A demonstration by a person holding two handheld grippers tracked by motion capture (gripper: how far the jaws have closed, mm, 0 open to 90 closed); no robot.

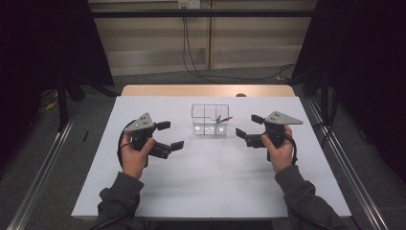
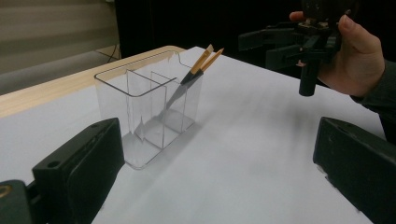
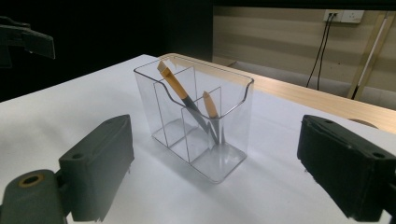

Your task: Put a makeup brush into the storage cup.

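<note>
Clear organizer (image 3: 224, 140) holds seemingly two brushes (image 3: 175, 86); both grippers' fingers (image 2: 79, 172) gape empty.

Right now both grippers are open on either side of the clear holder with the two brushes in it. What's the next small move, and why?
Probably ease the right gripper in toward the brushes. They lean in the end of the clear holder nearest that side, their tips sticking above the rim, and its jaws already stand open and empty. The left gripper is open too, and could wait beside the holder to steady it.
</note>
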